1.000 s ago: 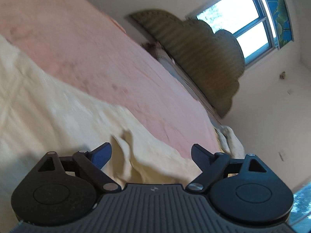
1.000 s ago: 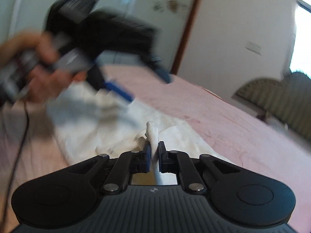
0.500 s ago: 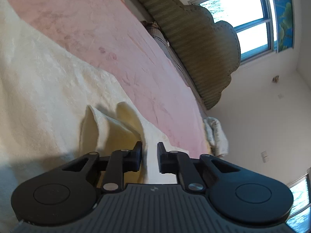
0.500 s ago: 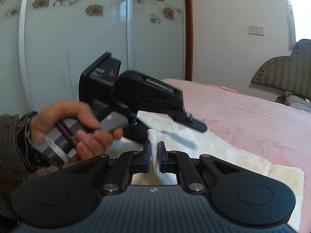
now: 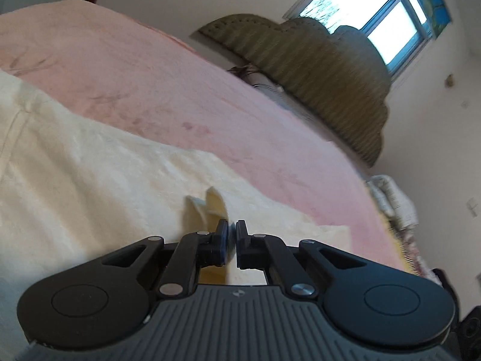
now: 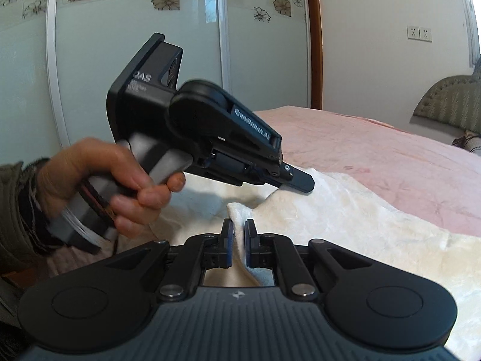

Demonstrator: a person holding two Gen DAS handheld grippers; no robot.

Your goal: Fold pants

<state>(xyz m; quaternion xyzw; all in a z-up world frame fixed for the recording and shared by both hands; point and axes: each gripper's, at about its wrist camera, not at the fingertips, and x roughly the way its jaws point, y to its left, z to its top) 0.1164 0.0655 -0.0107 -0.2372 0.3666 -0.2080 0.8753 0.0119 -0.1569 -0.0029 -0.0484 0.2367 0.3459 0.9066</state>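
The cream-white pants (image 5: 90, 162) lie spread on a pink bed; they also show in the right wrist view (image 6: 360, 219). My left gripper (image 5: 231, 234) is shut on a raised fold of the pants' edge. In the right wrist view the left gripper (image 6: 300, 183) is seen from the side, held in a hand, its tip on the cloth. My right gripper (image 6: 239, 234) is shut on another pinched fold of the pants, close beside the left one.
The pink bedspread (image 5: 180, 84) stretches beyond the pants to an olive padded headboard (image 5: 315, 57) under a window (image 5: 369, 15). A glass sliding wardrobe door (image 6: 150, 45) stands behind the hand. A crumpled cloth (image 5: 390, 198) lies by the bed's far corner.
My left gripper was open above the pants' edge, then closed on a fold of cloth. The right gripper has stayed shut on its fold throughout.
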